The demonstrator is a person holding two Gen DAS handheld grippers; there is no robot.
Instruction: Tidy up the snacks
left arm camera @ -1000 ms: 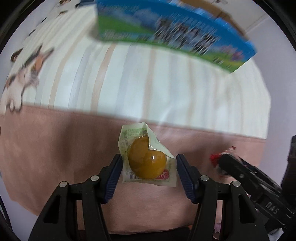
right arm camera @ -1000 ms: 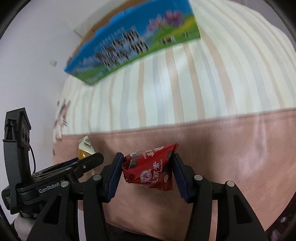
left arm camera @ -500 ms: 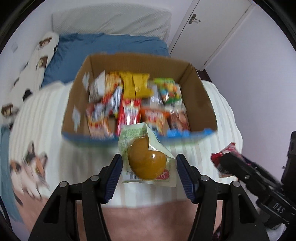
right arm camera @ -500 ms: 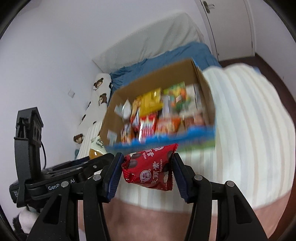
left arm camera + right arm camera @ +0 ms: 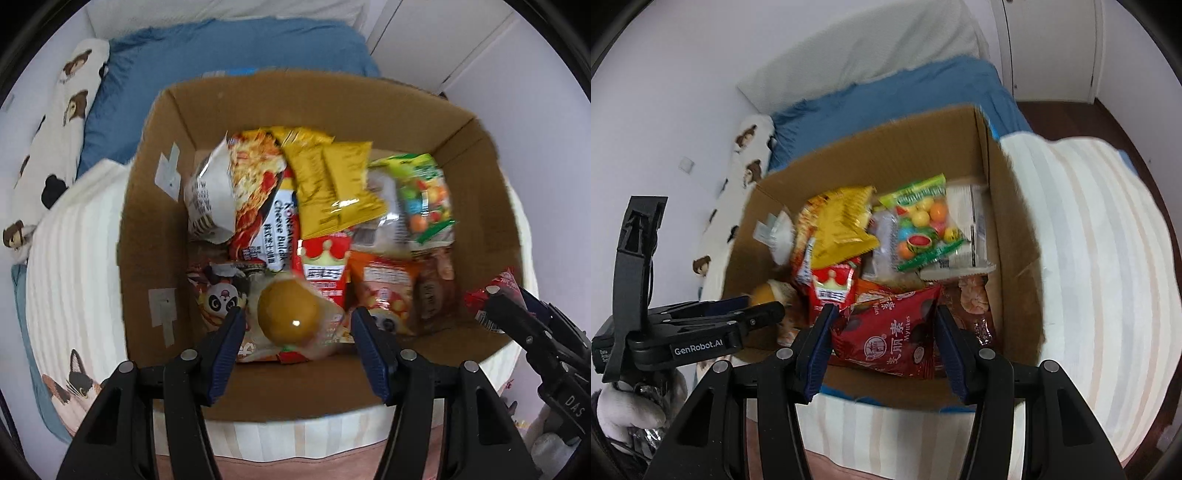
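Note:
A cardboard box [image 5: 159, 221] [image 5: 1015, 229] full of snack packets stands on the striped bed. My left gripper [image 5: 295, 332] holds a clear packet with an orange-brown round snack [image 5: 290, 312] over the box's near left part; the packet looks tilted and blurred between the jaws. My right gripper [image 5: 882, 336] is shut on a red snack packet [image 5: 890, 332] above the box's near edge. The left gripper also shows in the right wrist view [image 5: 753, 314], and the red packet shows in the left wrist view [image 5: 491, 299].
The box holds yellow packets [image 5: 332, 192], a candy bag [image 5: 923, 225], a red crown packet [image 5: 325, 269] and several others. A striped blanket [image 5: 1108, 258], a blue sheet [image 5: 221, 48] and a bear-print pillow [image 5: 55, 122] surround it. A door [image 5: 1052, 48] stands beyond.
Both grippers have risen from the blanket and moved forward over the open box. The round snack packet now sits lower and tilted between the left jaws.

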